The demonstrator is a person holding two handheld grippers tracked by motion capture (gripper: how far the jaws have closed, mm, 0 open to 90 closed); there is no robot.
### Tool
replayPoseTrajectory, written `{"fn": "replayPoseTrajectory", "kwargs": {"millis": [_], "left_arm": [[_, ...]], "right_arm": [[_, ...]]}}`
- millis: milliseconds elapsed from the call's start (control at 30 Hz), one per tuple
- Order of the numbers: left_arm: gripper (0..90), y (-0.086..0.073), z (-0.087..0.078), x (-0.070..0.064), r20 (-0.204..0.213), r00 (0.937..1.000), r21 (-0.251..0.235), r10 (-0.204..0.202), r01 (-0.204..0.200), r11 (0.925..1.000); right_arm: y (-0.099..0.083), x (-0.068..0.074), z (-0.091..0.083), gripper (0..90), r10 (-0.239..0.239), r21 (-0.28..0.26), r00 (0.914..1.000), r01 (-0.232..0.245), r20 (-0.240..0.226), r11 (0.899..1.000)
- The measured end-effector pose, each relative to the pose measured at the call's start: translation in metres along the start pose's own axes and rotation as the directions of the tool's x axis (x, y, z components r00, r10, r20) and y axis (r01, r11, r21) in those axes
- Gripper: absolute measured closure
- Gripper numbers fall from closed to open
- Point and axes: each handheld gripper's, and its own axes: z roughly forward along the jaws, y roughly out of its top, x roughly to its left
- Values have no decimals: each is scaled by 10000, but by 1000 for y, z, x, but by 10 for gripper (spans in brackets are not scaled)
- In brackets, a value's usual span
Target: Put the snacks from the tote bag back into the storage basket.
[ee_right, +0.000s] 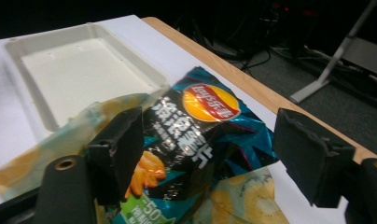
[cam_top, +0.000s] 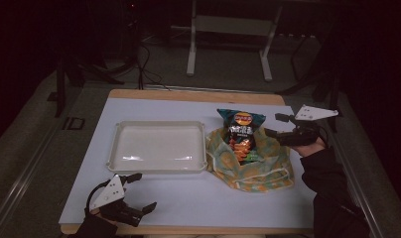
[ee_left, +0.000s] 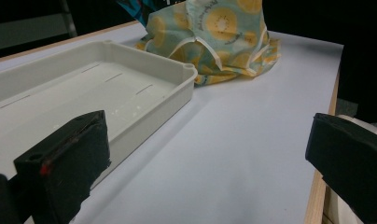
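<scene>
Honestly, chip bag (cam_top: 242, 134) bottom's buried in the cloth bag (cam_top: 258, 171) right of the empty tray (cam_top: 120, 130); left gripper (cam_top: 141, 192) and right gripper (cam_top: 274, 125) both spread, holding nothing.

Dim room; lit tabletop; soft focus

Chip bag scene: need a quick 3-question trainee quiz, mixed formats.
1. True or false: the white tray holds the chip bag.
2. Multiple choice: the chip bag rests on a) bare table, b) the patterned cloth bag, c) the tray.
3. Fill in: the right tool, beside the chip bag, has its jaws ____, like the left tool near the table's front edge.

Key: 1 false, the tray is empty; 2 b; 3 open.
</scene>
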Motion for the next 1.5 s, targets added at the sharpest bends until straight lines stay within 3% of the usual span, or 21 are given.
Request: {"fn": "replayPoseTrajectory", "kwargs": {"millis": [500,833,1133,1333,1500], "left_arm": [[3,0,1,0,55,10000,97,50,-51,9999],[3,-1,1,0,55,10000,112,62,-62,9999],[3,0,0,-3,60,9999,52,107,-107,9999],[3,0,1,-2,50,10000,70,82,-82,9999],[3,0,1,-2,58,9999,79,95,-96,9999]], "right_arm": [[-19,-34,35,360,604,693,9972,-634,450,9956],[-33,-51,57,366,980,1095,9922,-1061,765,9883],[-43,-60,75,371,1466,1399,9889,-1487,250,9789],[-45,-62,87,402,1492,1636,9888,-1487,92,9752],[-43,-60,93,542,1327,1728,9912,-1303,-25,9763]]}}
